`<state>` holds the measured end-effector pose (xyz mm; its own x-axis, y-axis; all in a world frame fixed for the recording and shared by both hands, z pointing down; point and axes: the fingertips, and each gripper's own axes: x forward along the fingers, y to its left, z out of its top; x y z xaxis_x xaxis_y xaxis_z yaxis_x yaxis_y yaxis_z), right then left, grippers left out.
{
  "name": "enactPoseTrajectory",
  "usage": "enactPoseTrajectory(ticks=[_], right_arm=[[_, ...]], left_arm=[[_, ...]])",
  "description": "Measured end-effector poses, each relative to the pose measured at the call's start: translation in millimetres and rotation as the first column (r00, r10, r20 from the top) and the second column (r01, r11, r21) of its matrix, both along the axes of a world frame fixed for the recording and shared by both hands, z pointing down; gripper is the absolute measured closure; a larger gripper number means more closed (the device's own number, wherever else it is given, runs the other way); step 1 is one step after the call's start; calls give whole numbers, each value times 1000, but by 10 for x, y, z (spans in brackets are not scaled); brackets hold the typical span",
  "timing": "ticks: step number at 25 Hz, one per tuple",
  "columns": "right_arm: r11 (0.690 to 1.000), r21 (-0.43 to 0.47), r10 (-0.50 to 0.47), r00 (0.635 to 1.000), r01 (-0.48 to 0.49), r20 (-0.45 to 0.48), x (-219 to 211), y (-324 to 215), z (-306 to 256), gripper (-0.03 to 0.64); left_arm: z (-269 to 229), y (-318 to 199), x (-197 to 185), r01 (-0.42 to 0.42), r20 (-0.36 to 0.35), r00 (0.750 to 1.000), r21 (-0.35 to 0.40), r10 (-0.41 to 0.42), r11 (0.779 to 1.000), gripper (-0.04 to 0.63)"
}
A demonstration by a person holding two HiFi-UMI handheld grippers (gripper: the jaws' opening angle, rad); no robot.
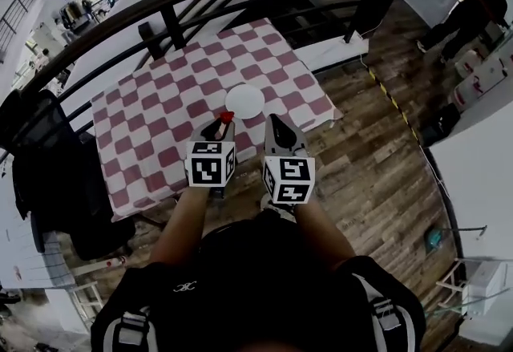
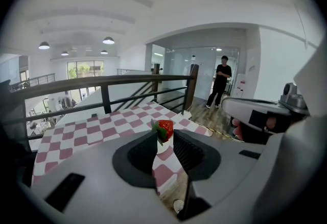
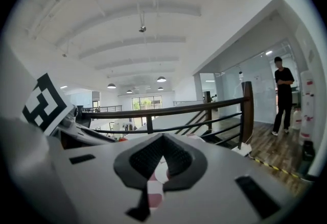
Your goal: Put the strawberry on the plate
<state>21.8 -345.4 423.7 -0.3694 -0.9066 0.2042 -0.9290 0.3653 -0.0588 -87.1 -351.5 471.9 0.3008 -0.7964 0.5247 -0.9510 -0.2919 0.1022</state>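
1. Pinching a glossy red strawberry (image 2: 164,129) with a green leafy cap, the left tool (image 2: 164,135) has its ribbed dark jaws tight on it.
2. Empty right tool (image 3: 162,139), tips closed together.
3. Over the red-and-white checked worktop (image 1: 144,126), the strawberry hangs just beside the round white plate (image 1: 244,100).

No words or numbers are legible; the small white emblem (image 1: 184,287) on the person's black shirt (image 1: 264,262) is too tiny to read.

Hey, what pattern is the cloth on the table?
The tablecloth is checked in dark red and white squares; the head view shows it best.
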Motion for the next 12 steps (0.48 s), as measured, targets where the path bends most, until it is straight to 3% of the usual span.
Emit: enactPoseTrajectory(ticks=[5, 10, 12], right_arm=[[999, -39, -39, 999, 38, -12, 230, -440, 120, 611], [995, -72, -62, 998, 62, 2, 471, -761, 206, 611], [993, -101, -63, 998, 62, -1, 528, -872, 298, 611]], left_arm=[[146, -425, 182, 46, -76, 996, -78, -52, 996, 499], [303, -783, 297, 86, 60, 995, -70, -82, 994, 499], [471, -899, 357, 89, 73, 994, -105, -82, 990, 499]])
